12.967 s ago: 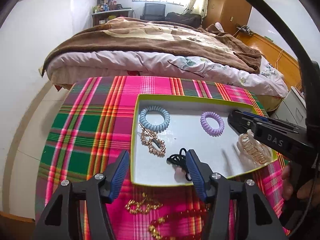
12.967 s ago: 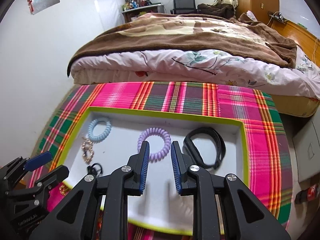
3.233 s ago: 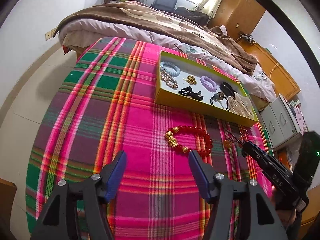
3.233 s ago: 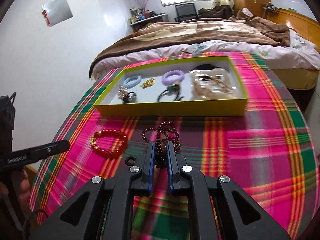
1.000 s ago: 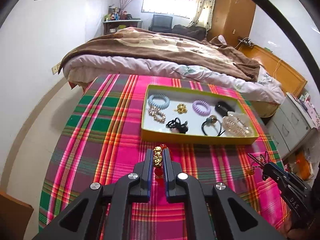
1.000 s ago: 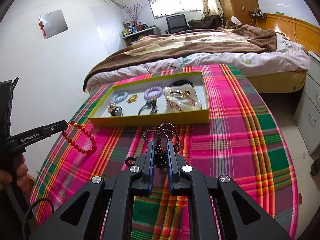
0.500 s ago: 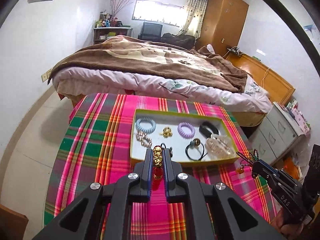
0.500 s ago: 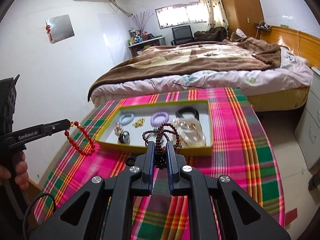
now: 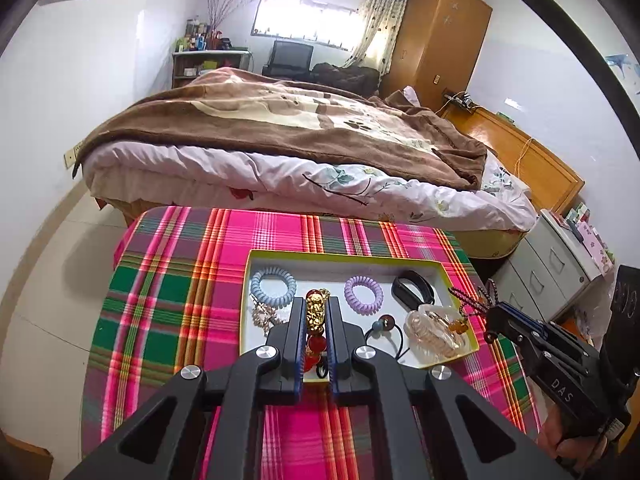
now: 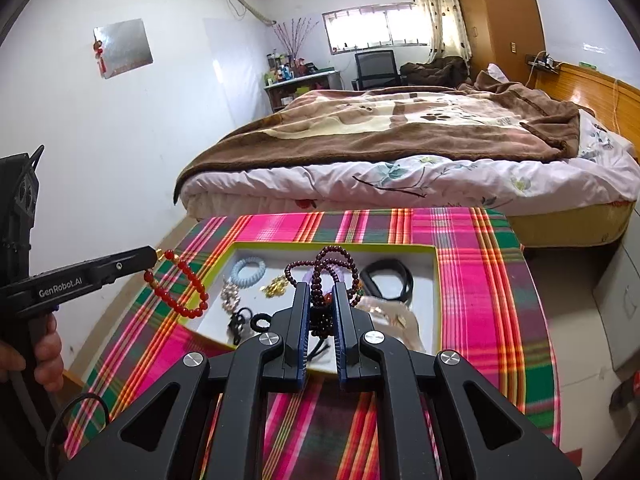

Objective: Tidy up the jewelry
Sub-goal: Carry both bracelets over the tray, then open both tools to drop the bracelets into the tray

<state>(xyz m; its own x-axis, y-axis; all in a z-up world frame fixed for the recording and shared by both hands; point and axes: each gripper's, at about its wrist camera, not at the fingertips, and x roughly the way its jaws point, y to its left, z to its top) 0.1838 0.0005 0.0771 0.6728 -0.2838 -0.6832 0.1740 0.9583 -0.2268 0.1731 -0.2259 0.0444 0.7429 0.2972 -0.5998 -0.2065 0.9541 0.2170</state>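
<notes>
Now, biggest first: the bed [image 9: 288, 140] with its brown blanket sits behind the table [image 9: 168, 280] in its pink-and-green plaid cloth. On that cloth rests the yellow-rimmed tray [image 10: 436, 292], already carrying a blue coil hair tie [image 9: 273, 285], a purple coil hair tie [image 9: 363, 289], a black band [image 10: 386, 276] and a clear hair claw [image 9: 434, 330]. Over the tray's near edge, the left tongs [image 9: 315, 308] pinch the red bead bracelet [image 10: 180, 290] by its gold charm, and it dangles in the air over the tray's left rim. Beside them, the right tongs [image 10: 321, 292] clamp the dark purple bead string [image 10: 320, 270], its loops standing up above the tray.
</notes>
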